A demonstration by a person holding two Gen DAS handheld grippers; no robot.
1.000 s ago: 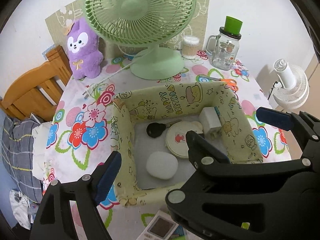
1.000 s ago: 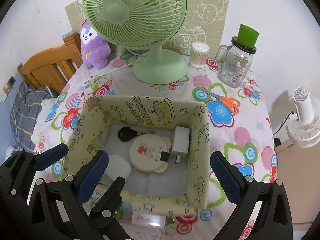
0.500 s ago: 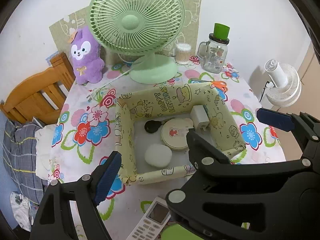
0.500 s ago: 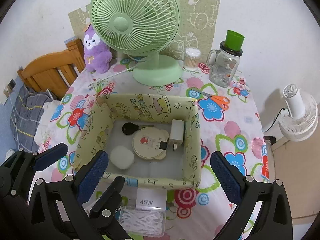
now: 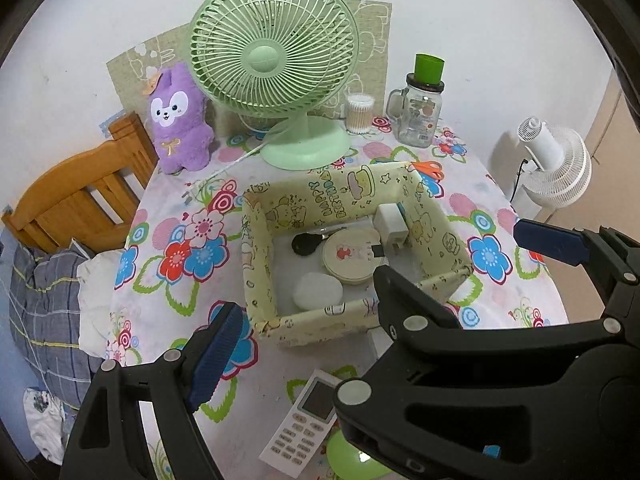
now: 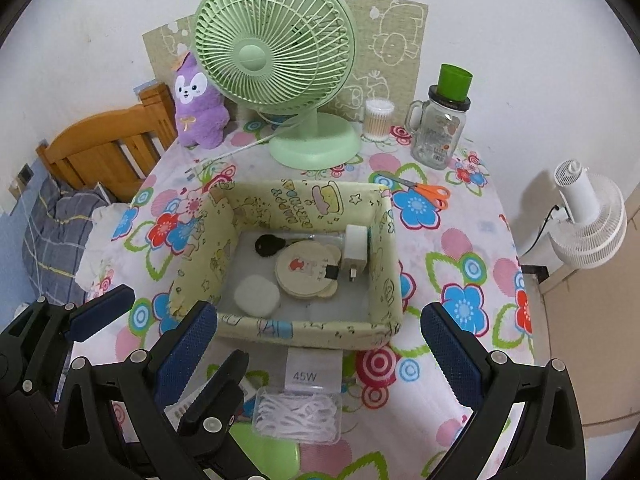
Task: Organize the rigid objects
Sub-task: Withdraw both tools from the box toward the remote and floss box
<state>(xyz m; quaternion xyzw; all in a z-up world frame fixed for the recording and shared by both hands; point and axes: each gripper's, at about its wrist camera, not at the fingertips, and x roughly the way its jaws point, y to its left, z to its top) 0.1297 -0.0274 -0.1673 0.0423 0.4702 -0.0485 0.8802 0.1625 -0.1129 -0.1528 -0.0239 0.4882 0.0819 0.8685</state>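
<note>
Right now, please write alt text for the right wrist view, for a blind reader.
An open claw hovers empty before a cream cartoon-print fabric box holding a white charger plug, round bear-print tin and black key, on a flowered tablecloth.

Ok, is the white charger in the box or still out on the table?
In: the white charger lies inside the box, against its right wall beside the round tin.
</note>
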